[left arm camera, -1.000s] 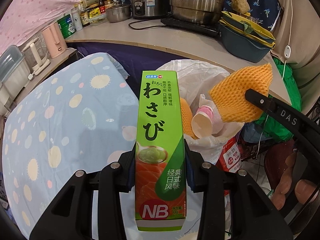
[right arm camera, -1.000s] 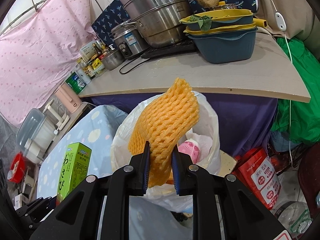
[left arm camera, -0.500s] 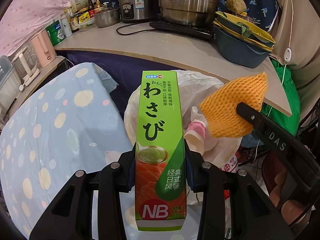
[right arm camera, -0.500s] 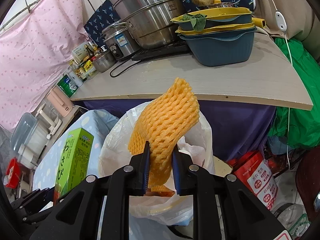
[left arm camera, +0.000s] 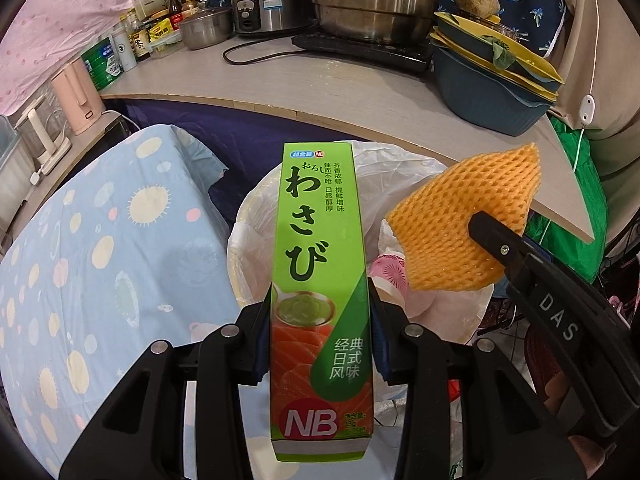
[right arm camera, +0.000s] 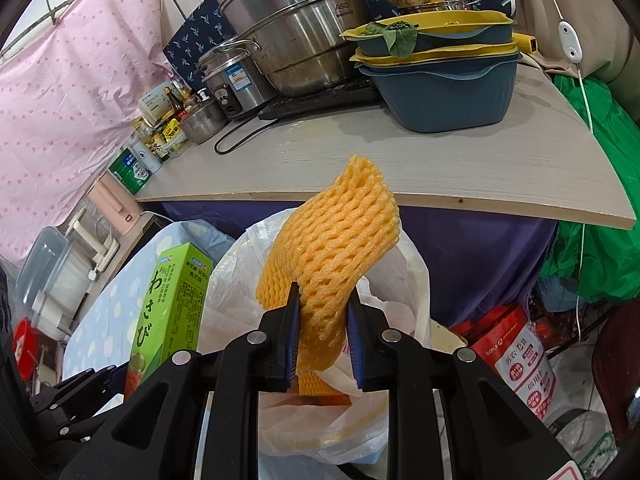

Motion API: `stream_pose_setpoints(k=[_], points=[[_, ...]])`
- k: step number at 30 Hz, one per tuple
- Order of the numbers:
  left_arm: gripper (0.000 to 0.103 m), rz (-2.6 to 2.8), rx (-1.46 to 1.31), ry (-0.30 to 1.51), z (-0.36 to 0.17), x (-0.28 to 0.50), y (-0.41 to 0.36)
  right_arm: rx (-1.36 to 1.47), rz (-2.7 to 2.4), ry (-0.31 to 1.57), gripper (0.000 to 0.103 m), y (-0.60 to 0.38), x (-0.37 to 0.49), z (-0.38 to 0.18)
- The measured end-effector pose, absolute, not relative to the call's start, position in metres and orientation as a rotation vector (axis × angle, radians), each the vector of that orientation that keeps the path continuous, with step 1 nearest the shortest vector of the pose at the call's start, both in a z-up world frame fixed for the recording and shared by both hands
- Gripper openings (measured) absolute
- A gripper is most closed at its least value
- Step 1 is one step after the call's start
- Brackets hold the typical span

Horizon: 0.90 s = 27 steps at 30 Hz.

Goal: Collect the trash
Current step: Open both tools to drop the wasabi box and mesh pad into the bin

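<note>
My left gripper (left arm camera: 320, 320) is shut on a tall green wasabi box (left arm camera: 320, 240), upright just in front of the white trash bag (left arm camera: 256, 216). The box (right arm camera: 172, 300) also shows at the left of the right wrist view. My right gripper (right arm camera: 322, 312) holds an orange foam net (right arm camera: 340, 232) over the bag's mouth (right arm camera: 240, 272). Its jaws are opening, with the net still between the pads and touching them. The net (left arm camera: 460, 220) hangs to the right of the box. A pink cup (left arm camera: 390, 274) and more orange foam lie inside the bag.
A grey counter (left arm camera: 320, 92) behind the bag carries steel pots (left arm camera: 372, 0), a blue basin (left arm camera: 480, 96) and bottles. A blue dotted tablecloth (left arm camera: 100, 260) lies to the left. A red package (right arm camera: 516, 356) and green bags (right arm camera: 592, 248) sit on the floor at the right.
Both grippers have moved toward the bag, which now sits closer and lower in view. The right jaws stand slightly wider around the foam net. The box is still gripped.
</note>
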<state>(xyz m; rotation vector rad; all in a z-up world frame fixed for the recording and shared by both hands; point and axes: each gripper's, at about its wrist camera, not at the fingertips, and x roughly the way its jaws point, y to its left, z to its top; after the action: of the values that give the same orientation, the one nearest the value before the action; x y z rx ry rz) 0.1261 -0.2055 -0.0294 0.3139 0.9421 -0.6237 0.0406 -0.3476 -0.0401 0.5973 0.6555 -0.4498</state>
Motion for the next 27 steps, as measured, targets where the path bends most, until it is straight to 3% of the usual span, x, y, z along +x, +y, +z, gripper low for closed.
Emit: stream_pose_setpoints(k=[4,6,8,27], points=[[0.039,-0.624,0.296,0.943,-0.030,0.127,-0.204,0.592,-0.452,0.649,0.026,-0.347,0.042,-0.038],[0.043,-0.620,0.284,0.938,-0.028,0.128,-0.202,0.593,-0.455,0.640,0.034,-0.347,0.043,-0.036],[0.062,-0.607,0.265,0.922,-0.025,0.129,-0.199,0.594,-0.461,0.630,0.036,-0.347,0.042,-0.033],[0.064,-0.531,0.171,0.909,-0.005,0.138,-0.163,0.566,-0.442,0.571,0.045,-0.334,0.038,-0.002]])
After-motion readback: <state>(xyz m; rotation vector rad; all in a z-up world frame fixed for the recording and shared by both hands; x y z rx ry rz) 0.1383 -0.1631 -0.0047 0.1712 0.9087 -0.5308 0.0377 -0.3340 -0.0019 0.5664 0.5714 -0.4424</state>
